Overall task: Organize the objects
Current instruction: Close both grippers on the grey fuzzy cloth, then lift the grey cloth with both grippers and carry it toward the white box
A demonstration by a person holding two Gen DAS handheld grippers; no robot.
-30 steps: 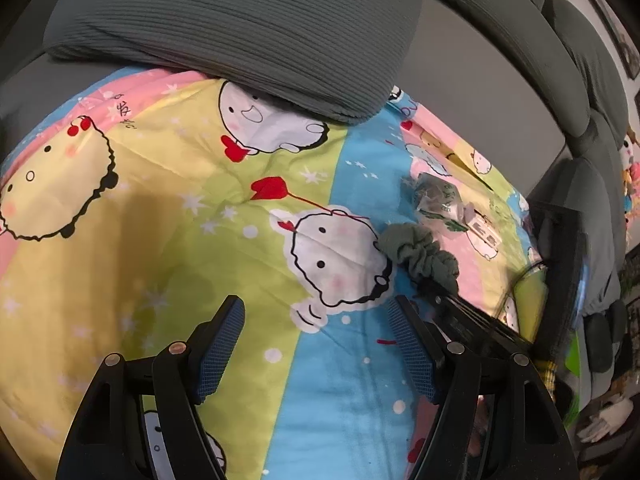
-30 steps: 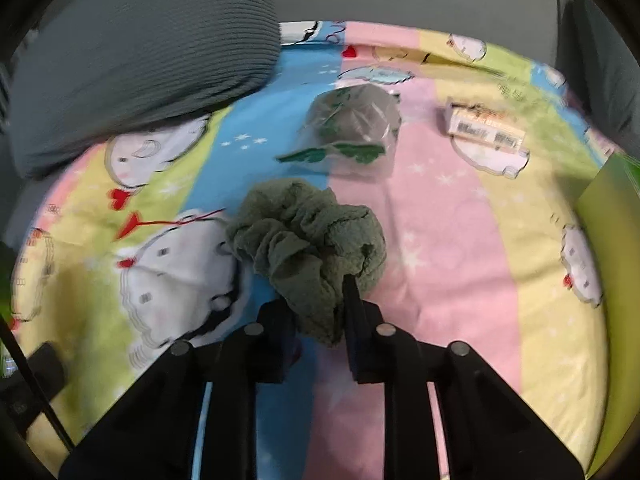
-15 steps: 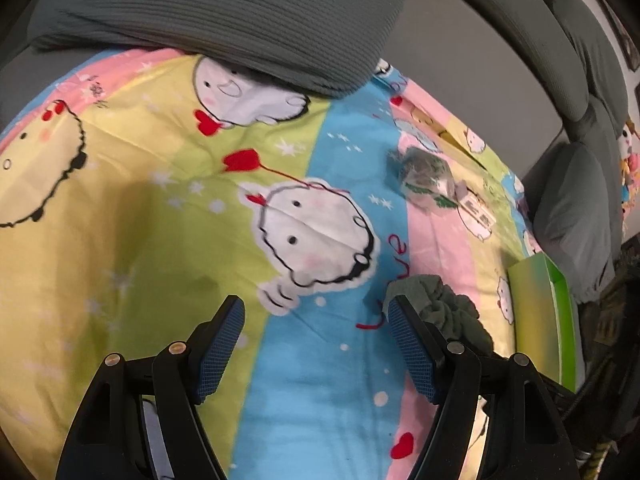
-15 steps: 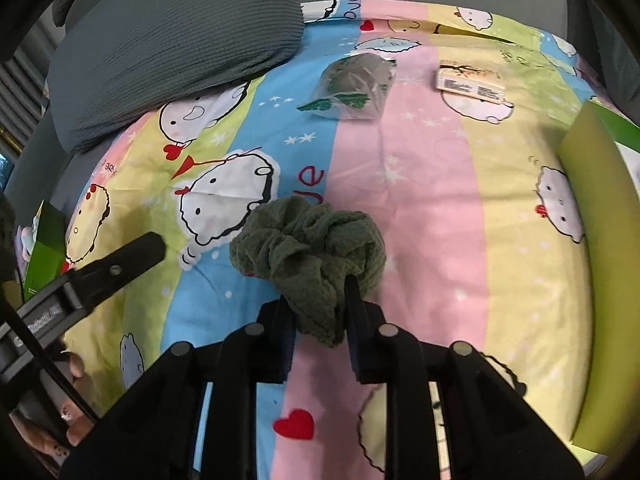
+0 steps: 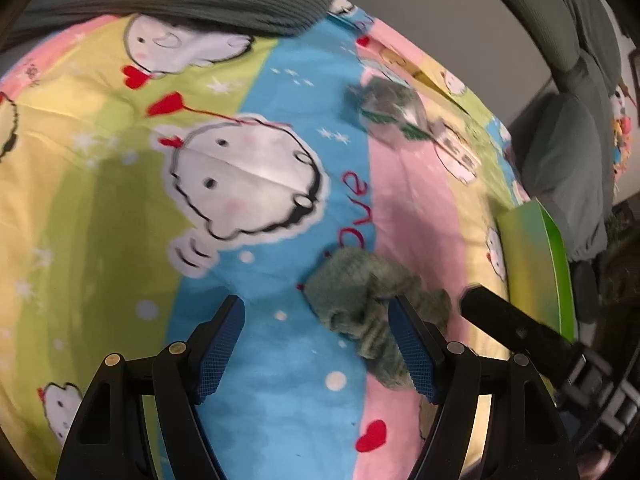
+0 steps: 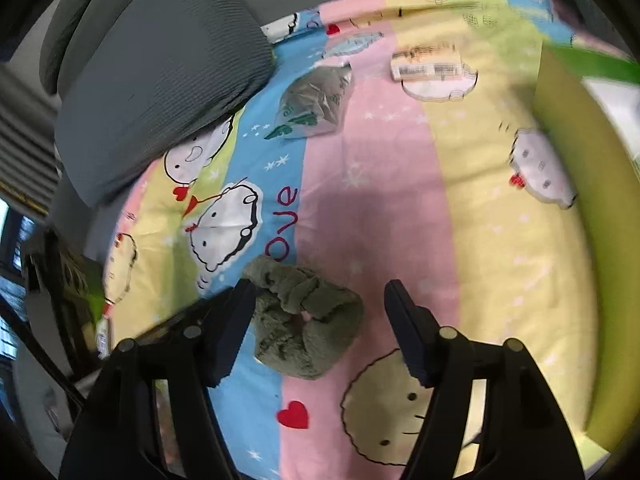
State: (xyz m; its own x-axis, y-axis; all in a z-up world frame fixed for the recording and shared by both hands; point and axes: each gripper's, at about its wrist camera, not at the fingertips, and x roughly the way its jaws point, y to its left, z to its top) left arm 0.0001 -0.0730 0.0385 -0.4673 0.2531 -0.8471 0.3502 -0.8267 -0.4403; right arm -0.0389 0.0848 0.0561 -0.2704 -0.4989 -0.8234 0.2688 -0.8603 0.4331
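- The green scrunchie (image 6: 306, 322) is lying on the cartoon-print blanket (image 6: 472, 216), straddling the seam between its blue stripe and its pink stripe, just near of the printed word "love".
- In the right wrist view the scrunchie is sitting between the right gripper (image 6: 316, 308) fingers, crowding the left finger (image 6: 234, 322) and standing clear of the right one; its long axis is running roughly across the jaws.
- The right gripper's jaws have just been opening: the scrunchie that they were pinching is now lying loose between them, released, with neither pad visibly pressing on it.
- In the left wrist view the same scrunchie is lying at the right side of the left gripper (image 5: 316, 320), partly hidden behind its right finger (image 5: 412, 344), so it is sitting off-centre rather than squarely in that gap.
- The left gripper is standing open and empty, tilted steeply down at the blanket; the right gripper's dark finger is showing as a bar at the right of this view, just right of the scrunchie.
- Judging by this, the right hand is the nearer one, though the left hand is close too.
- Farther off, a clear bag (image 6: 316, 100) holding something dark and a labelled packet (image 6: 428, 64) are lying near the grey cushion (image 6: 160, 76); a green box (image 5: 536, 264) is standing at the right edge.
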